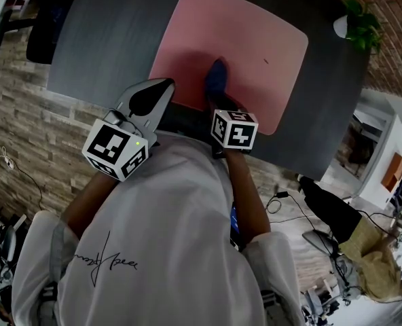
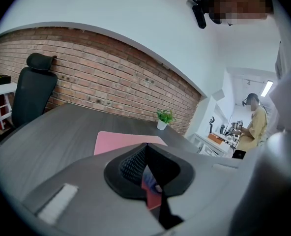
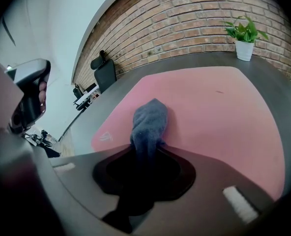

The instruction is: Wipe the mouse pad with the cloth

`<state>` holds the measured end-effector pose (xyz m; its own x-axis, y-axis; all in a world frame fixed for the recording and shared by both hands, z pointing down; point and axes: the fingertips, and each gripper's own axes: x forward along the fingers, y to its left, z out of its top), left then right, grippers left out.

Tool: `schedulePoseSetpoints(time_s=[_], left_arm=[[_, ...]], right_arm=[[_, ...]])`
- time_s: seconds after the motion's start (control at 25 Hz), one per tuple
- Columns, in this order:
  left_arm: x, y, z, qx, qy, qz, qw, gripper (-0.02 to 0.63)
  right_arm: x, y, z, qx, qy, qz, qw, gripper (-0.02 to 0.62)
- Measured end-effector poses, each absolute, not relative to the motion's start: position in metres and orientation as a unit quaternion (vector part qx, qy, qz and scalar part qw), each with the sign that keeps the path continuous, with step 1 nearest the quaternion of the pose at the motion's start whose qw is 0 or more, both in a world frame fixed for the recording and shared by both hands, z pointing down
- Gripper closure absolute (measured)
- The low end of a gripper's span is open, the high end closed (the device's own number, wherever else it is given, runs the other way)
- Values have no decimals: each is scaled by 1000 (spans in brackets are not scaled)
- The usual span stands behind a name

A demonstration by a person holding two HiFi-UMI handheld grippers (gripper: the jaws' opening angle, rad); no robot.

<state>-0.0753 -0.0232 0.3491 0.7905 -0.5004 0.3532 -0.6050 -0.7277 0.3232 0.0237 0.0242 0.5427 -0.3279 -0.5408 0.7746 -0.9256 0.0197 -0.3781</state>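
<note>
A pink mouse pad (image 1: 248,46) (image 2: 117,141) (image 3: 214,112) lies on the dark grey table (image 1: 99,39). A blue-grey cloth (image 1: 216,79) (image 3: 149,121) rests bunched on the pad's near part. My right gripper (image 1: 218,100) (image 3: 148,150) is shut on the cloth's near end, and the cloth sticks out forward past the jaws. My left gripper (image 1: 166,84) (image 2: 145,147) hovers left of it over the table's near edge, off the pad. Its jaws meet at the tips with nothing held.
A small potted plant (image 1: 361,23) (image 2: 163,118) (image 3: 244,39) stands at the table's far right corner. A black office chair (image 1: 43,27) (image 2: 33,87) sits at the left end. A brick wall runs behind. Another person (image 1: 367,253) stands off to the right.
</note>
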Motion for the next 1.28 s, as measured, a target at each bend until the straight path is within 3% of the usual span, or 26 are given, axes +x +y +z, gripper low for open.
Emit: schedulePoseSetpoints(time_s=[1.28], left_arm=[[-96, -49, 357, 895, -358, 136, 227, 594]], right_arm=[[-38, -5, 542, 453, -734, 450, 233, 509]])
